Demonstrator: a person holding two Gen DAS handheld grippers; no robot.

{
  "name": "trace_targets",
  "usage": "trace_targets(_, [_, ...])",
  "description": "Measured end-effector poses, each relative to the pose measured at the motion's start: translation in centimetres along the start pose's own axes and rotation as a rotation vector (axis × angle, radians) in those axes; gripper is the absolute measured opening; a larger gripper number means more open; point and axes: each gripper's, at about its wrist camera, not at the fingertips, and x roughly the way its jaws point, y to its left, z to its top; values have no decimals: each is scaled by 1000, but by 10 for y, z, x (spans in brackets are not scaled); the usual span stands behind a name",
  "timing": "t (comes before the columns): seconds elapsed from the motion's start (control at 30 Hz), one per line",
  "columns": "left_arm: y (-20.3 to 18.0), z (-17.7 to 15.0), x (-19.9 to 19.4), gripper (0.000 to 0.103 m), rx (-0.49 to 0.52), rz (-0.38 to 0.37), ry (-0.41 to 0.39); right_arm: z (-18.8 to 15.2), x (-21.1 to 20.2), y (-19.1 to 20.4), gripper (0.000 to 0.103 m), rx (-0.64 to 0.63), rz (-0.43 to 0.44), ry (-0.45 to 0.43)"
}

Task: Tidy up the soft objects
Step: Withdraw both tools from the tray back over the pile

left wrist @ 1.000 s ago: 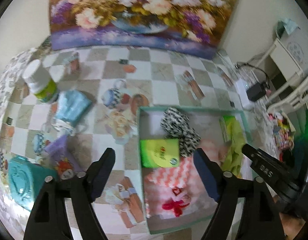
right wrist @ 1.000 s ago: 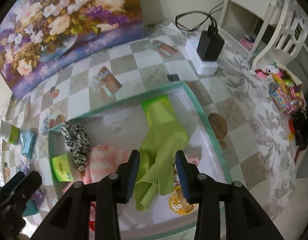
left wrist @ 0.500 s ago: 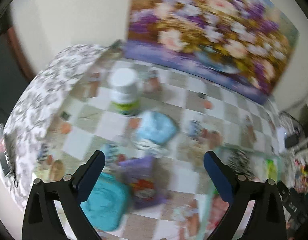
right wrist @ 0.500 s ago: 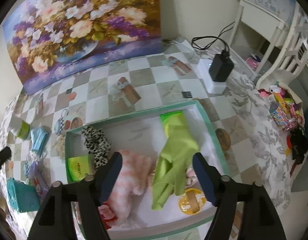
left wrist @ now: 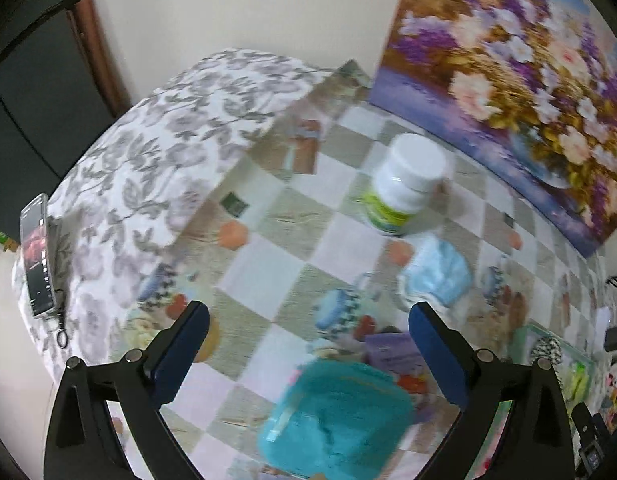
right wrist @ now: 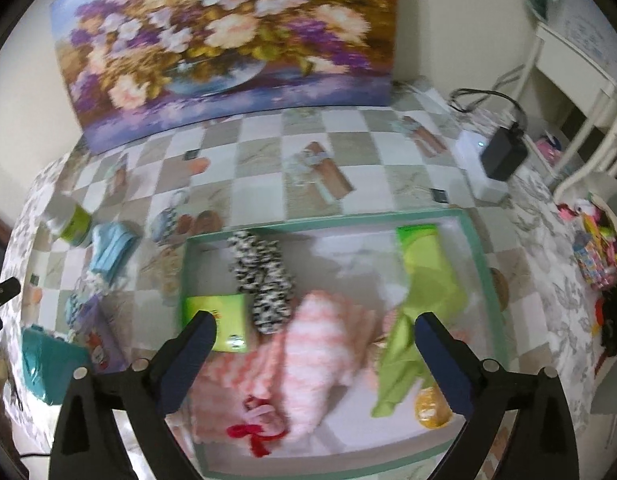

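Blue-padded left claw (left wrist: 308, 354) tilted over teal pouch (left wrist: 336, 416)

A pink towel (right wrist: 324, 344), green cloth (right wrist: 424, 300) and spotted scrunchie (right wrist: 264, 276) lie in the tray (right wrist: 482, 264); a teal pouch (left wrist: 336, 412) lies outside.

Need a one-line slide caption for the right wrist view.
Right gripper, jaws opening and empty, above the green-rimmed tray holding a lime cloth and pink fuzzy sock.
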Motion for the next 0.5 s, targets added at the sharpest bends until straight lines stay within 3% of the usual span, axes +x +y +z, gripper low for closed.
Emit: trace_targets(0.5, [44,7,18,100,-96,-6,55,-18,15,98,101,-217,137,44])
